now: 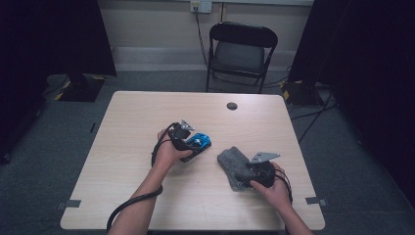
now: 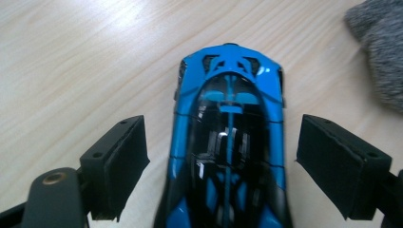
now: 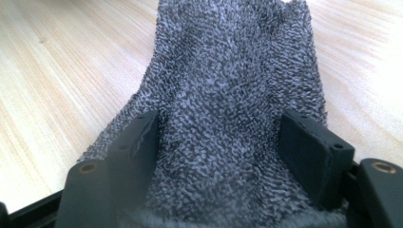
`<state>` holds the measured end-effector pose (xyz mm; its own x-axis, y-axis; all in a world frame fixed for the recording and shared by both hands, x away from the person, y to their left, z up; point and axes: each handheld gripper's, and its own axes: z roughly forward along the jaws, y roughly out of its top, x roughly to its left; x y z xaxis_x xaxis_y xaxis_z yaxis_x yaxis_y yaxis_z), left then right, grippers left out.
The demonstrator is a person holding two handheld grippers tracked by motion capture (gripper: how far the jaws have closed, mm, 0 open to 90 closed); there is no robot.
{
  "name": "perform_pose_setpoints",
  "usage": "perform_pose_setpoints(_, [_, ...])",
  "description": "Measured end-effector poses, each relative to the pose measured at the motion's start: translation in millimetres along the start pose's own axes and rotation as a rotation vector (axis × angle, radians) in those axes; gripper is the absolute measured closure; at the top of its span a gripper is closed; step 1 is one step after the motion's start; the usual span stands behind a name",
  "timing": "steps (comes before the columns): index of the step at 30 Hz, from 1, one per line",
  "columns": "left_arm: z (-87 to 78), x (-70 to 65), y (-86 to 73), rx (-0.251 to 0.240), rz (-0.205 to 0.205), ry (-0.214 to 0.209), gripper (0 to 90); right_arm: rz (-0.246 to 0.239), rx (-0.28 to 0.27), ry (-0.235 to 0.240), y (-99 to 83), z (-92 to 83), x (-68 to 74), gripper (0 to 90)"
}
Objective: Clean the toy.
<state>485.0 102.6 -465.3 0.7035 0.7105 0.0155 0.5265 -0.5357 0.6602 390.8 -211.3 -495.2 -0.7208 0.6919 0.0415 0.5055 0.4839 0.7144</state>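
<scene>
Left gripper released, astride blue toy car | right gripper grasping grey cloth | cloth near car, apart

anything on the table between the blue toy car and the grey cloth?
Nothing: bare wood. In the high view a strip of table separates the blue toy car from the grey cloth; the left gripper view shows the same gap.

Wooden table bears blue toy car, grey cloth.

Glossy blue toy car, rough grey cloth, wood-grain table
</scene>
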Motion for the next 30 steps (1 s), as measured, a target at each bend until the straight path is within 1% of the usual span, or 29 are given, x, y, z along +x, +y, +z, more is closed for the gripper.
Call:
perform_pose_setpoints(2, [5.3,2.0,0.2,-0.002,0.011,-0.005,17.0,0.003,-0.008,-0.001,-1.2,-0.1,0.3,30.5])
perform_pose_setpoints(3, [8.7,2.0,0.0,-0.001,0.007,-0.010,17.0,0.008,-0.030,0.002,-4.1,-0.3,-0.3,30.6])
perform_pose_setpoints(4, [12.2,1.7,-1.0,0.005,0.011,-0.022,17.0,0.008,-0.030,0.002,-4.1,-0.3,-0.3,30.6])
perform_pose_setpoints(5, [14.5,1.4,-2.1,0.006,0.023,-0.022,17.1,0.010,-0.035,0.005,-4.9,-0.5,-0.5,30.5])
perform_pose_setpoints(6, [19.1,0.4,-4.2,0.013,0.029,-0.032,17.1,0.010,-0.035,0.004,-4.9,-0.5,-0.3,30.6])
perform_pose_setpoints(7, [19.1,0.4,-4.2,0.013,0.029,-0.032,17.1,0.010,-0.035,0.004,-4.9,-0.5,-0.3,30.6])
perform_pose_setpoints(8, [24.3,-0.2,-7.3,0.023,0.029,-0.041,17.2,0.011,-0.038,0.003,-5.2,-0.5,-0.2,30.6])
perform_pose_setpoints(10, [26.5,0.7,-8.8,0.028,0.033,-0.037,17.2,0.012,-0.042,0.002,-5.8,-0.4,-0.1,30.5])
perform_pose_setpoints(11, [27.5,1.2,-9.7,0.025,0.024,-0.029,17.2,0.015,-0.047,0.001,-6.5,-0.6,0.0,30.6])
perform_pose_setpoints(12, [28.4,1.0,-10.0,0.019,0.011,-0.029,16.1,0.016,-0.051,0.000,-7.1,-0.5,0.1,30.6])
perform_pose_setpoints(13, [29.2,0.8,-10.5,0.012,0.009,-0.029,15.7,0.016,-0.053,-0.002,-7.4,-0.5,0.3,30.6])
perform_pose_setpoints(17, [29.5,1.1,-10.1,0.014,0.006,-0.034,15.1,0.019,-0.055,-0.005,-8.0,-0.8,0.8,30.7])
perform_pose_setpoints(18, [30.0,1.8,-10.4,0.011,-0.005,-0.040,15.1,0.019,-0.054,-0.004,-7.9,-0.8,0.7,30.7])
perform_pose_setpoints(19, [29.6,2.7,-10.1,0.016,-0.002,-0.043,15.4,0.020,-0.053,-0.004,-7.6,-0.8,0.8,30.8])
perform_pose_setpoints(20, [30.1,2.3,-10.0,0.001,0.003,-0.052,16.6,0.021,-0.050,-0.005,-7.4,-0.8,0.9,30.8])
perform_pose_setpoints(21, [30.1,2.3,-10.0,0.001,0.003,-0.052,18.4,0.021,-0.050,-0.005,-7.4,-0.8,0.9,30.8])
perform_pose_setpoints(22, [30.0,1.7,-10.0,0.003,-0.003,-0.040,18.7,0.022,-0.050,-0.005,-7.3,-0.8,0.8,30.8])
perform_pose_setpoints(27, [29.9,0.3,-10.2,-0.003,-0.012,-0.032,19.3,0.026,-0.051,-0.008,-7.4,-0.8,1.2,31.2])
perform_pose_setpoints(30, [28.9,-2.0,-8.9,0.016,-0.024,-0.021,19.5,0.027,-0.042,-0.015,-6.1,-0.7,2.1,31.7])
